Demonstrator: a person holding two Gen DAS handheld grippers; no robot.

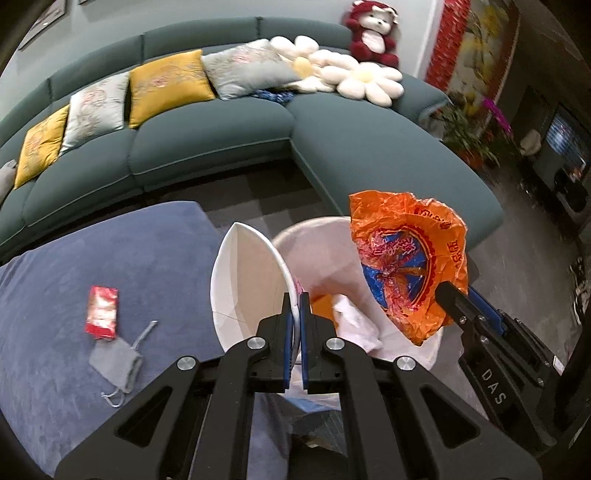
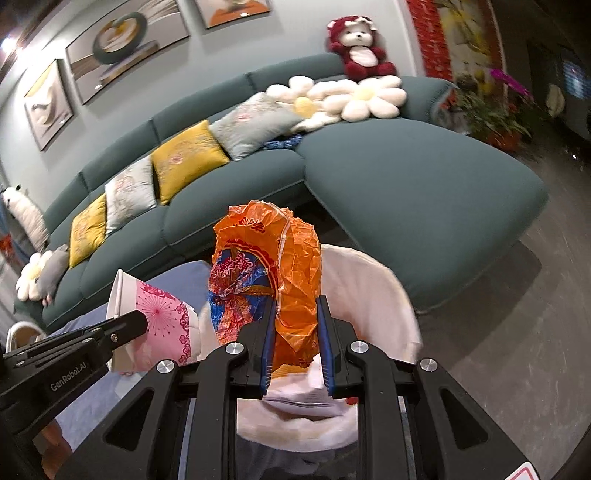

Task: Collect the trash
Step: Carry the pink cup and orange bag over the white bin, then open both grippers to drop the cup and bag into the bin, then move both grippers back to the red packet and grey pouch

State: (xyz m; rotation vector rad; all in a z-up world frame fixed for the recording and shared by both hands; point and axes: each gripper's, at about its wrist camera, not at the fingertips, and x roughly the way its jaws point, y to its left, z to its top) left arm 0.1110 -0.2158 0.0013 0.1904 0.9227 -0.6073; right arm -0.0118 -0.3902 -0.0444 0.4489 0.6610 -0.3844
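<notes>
My left gripper point(image 1: 295, 301) is shut on the rim of a squashed paper cup point(image 1: 251, 284), white inside and pink-patterned outside point(image 2: 162, 325), held at the left edge of a white-lined trash bin point(image 1: 325, 243). My right gripper point(image 2: 295, 306) is shut on a crumpled orange plastic bag point(image 2: 266, 273) and holds it over the bin point(image 2: 369, 295). In the left wrist view the bag point(image 1: 406, 266) hangs above the bin's right side with the right gripper point(image 1: 452, 295) behind it. Orange and white trash lies inside the bin. A red snack wrapper point(image 1: 102, 312) lies on the blue ottoman point(image 1: 129, 258).
A grey drawstring pouch point(image 1: 116, 360) lies on the ottoman below the wrapper. A curved green sofa point(image 1: 221, 147) with cushions and a red plush toy point(image 1: 373, 33) stands behind. Potted flowers point(image 1: 469, 129) and dark furniture stand at the right.
</notes>
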